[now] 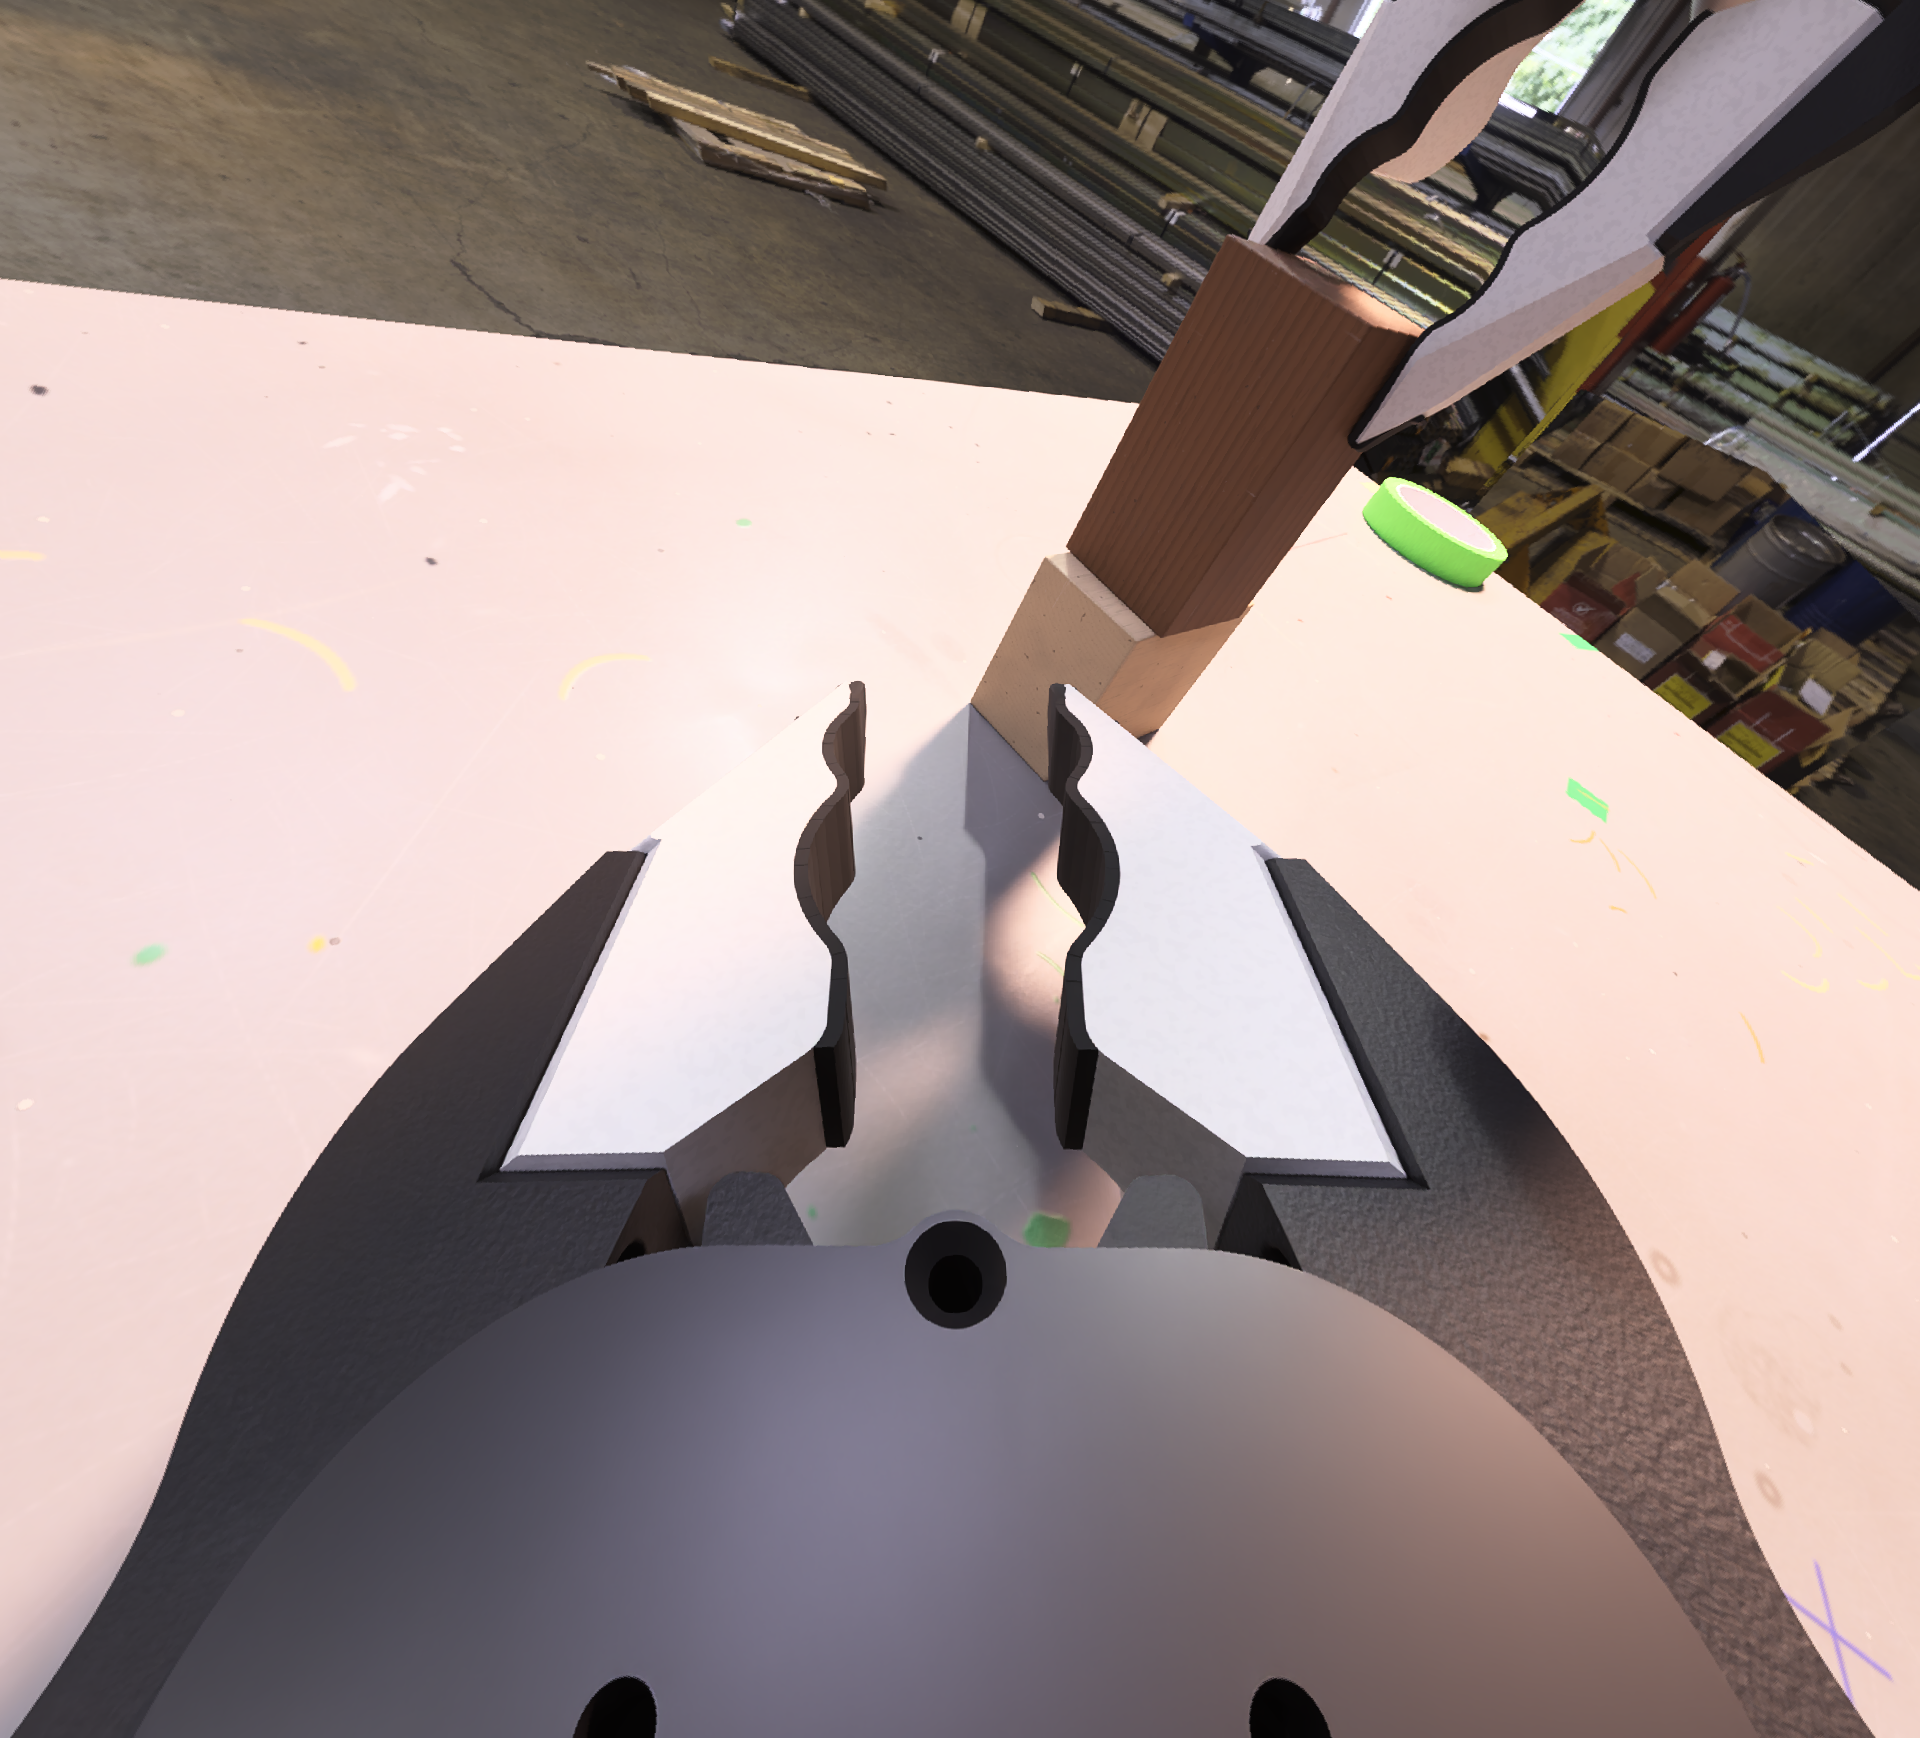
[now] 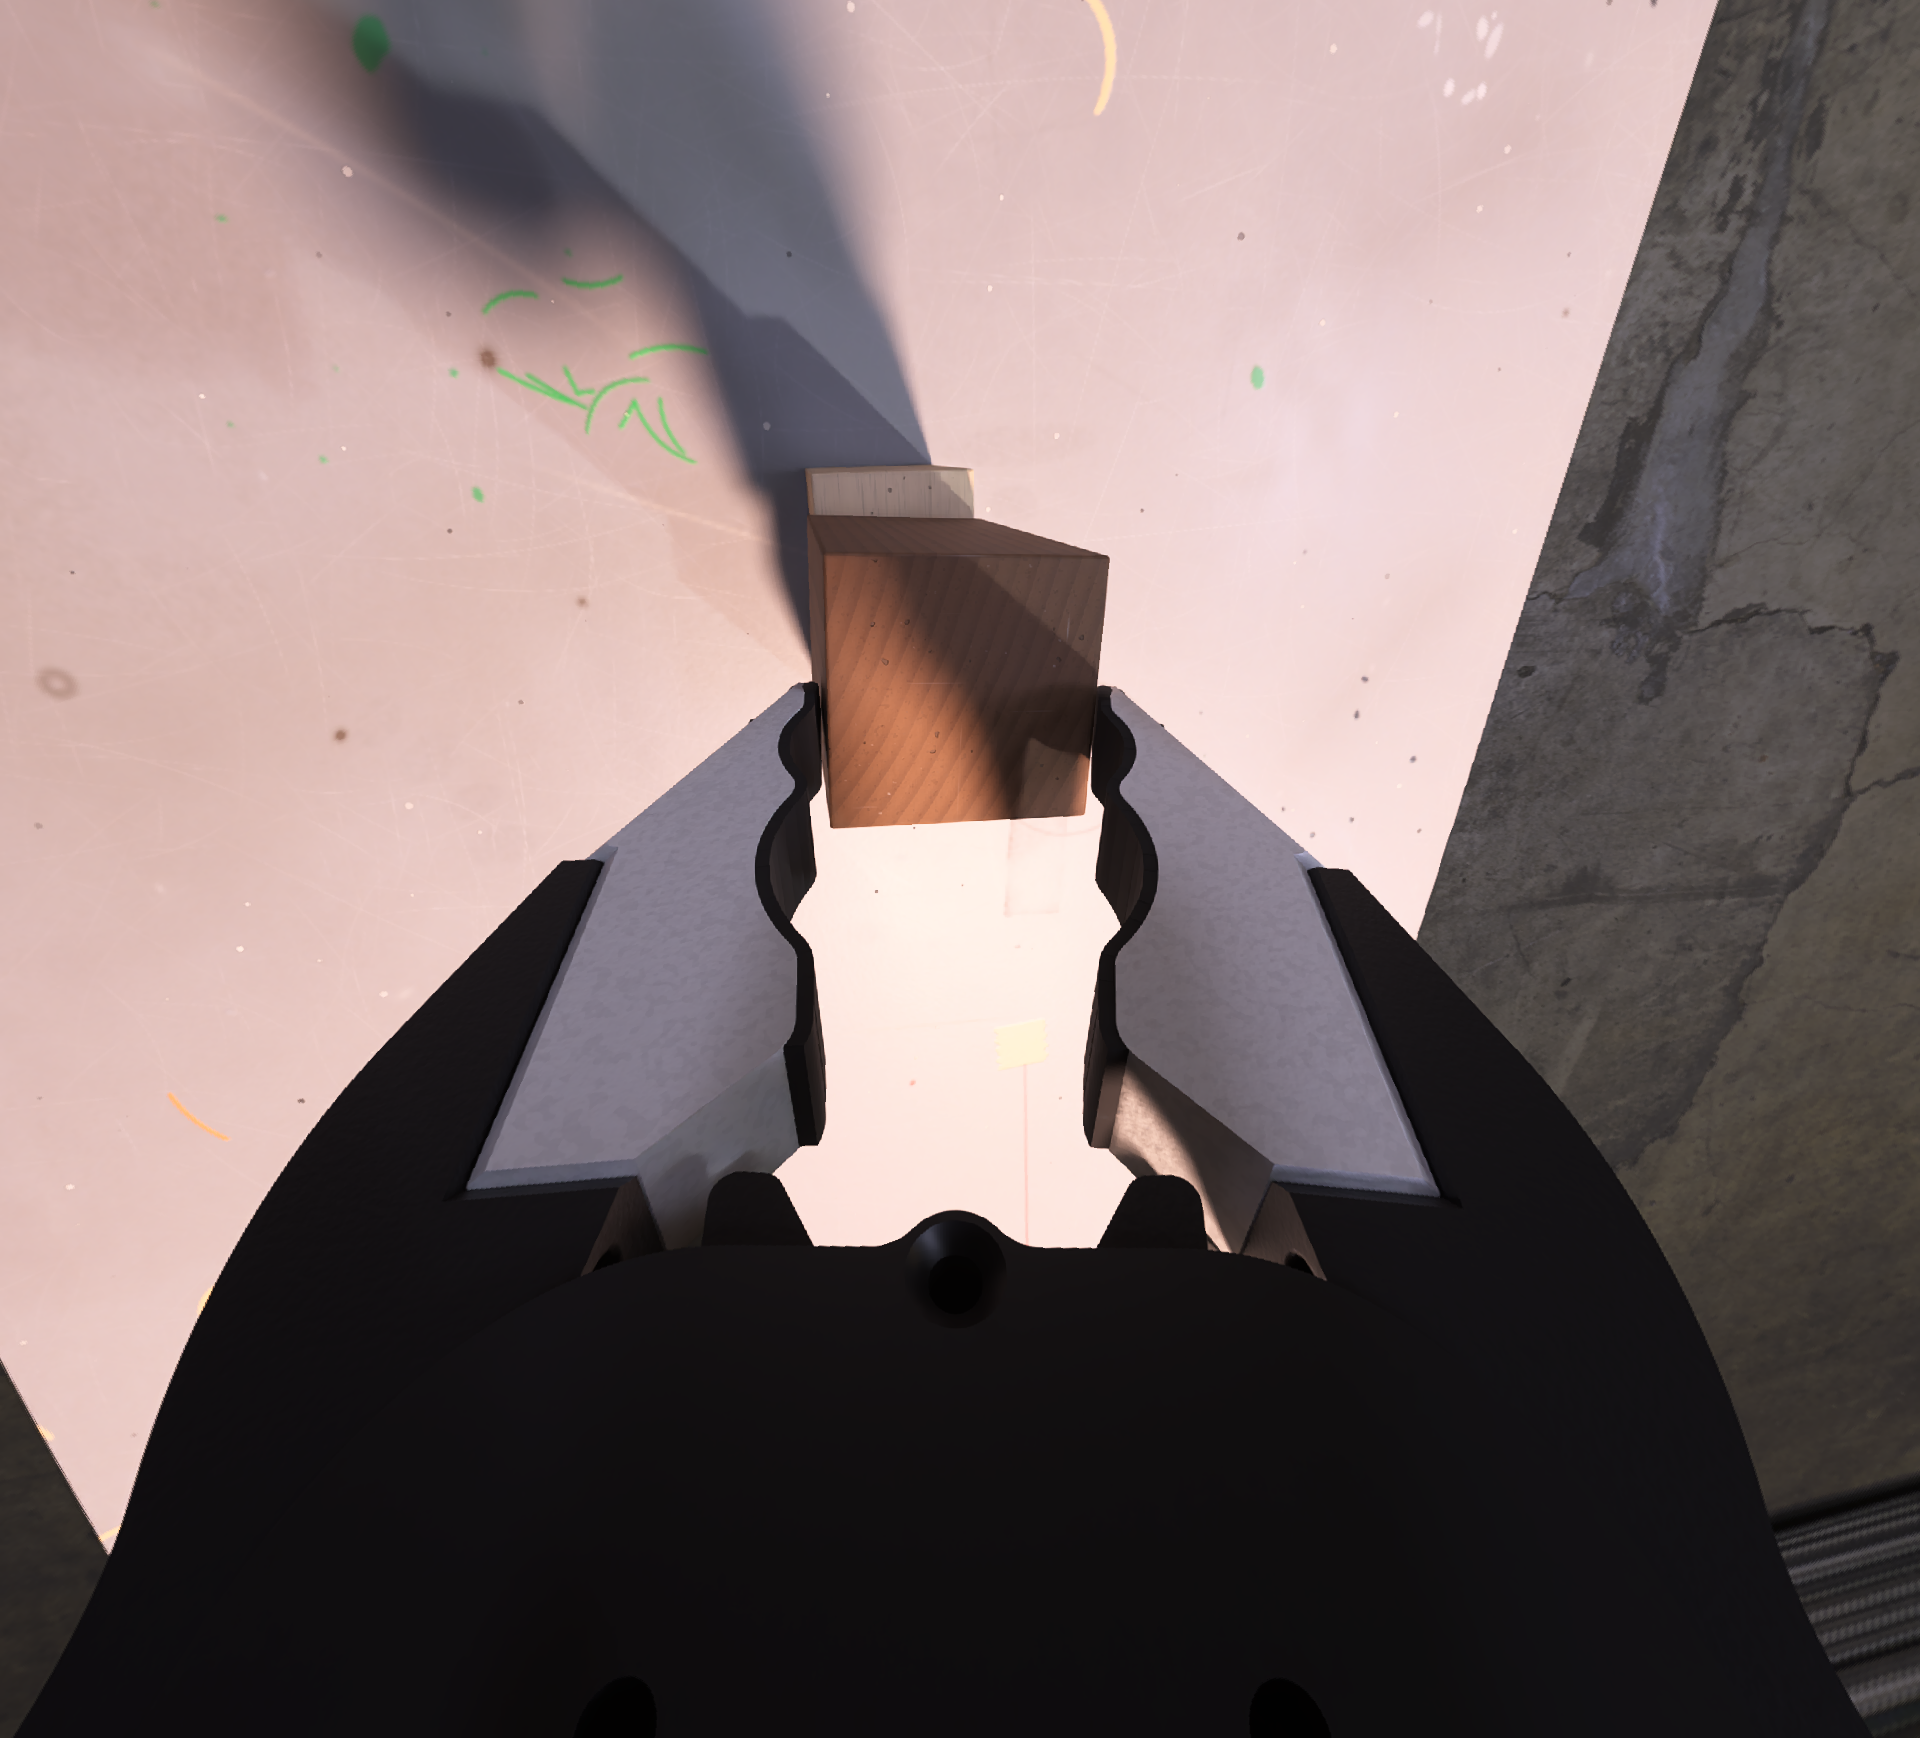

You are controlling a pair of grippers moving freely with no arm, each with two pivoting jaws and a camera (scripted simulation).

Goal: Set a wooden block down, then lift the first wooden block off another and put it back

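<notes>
Right wrist view: dark block gripped atop pale one

The broad pale pink tabletop [image 1: 416, 545] carries the stack. The right gripper [image 2: 956, 732] pinches the tall dark brown wooden block [image 2: 956, 680], which stands on the pale beige wooden cube [image 1: 1049, 660]. The left gripper [image 1: 956, 712], fingers apart and empty, sits just beside the cube. A green tape roll [image 1: 1434, 535] lies near the table edge

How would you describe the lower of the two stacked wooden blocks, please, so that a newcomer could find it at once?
Start from the pale pink table and go toward its far edge, where a green tape roll lies. Nearer than the roll, the right gripper holds a tall dark brown block. The pale block sits directly beneath it on the table: lighter, shorter and squarer than the one on top.
</notes>
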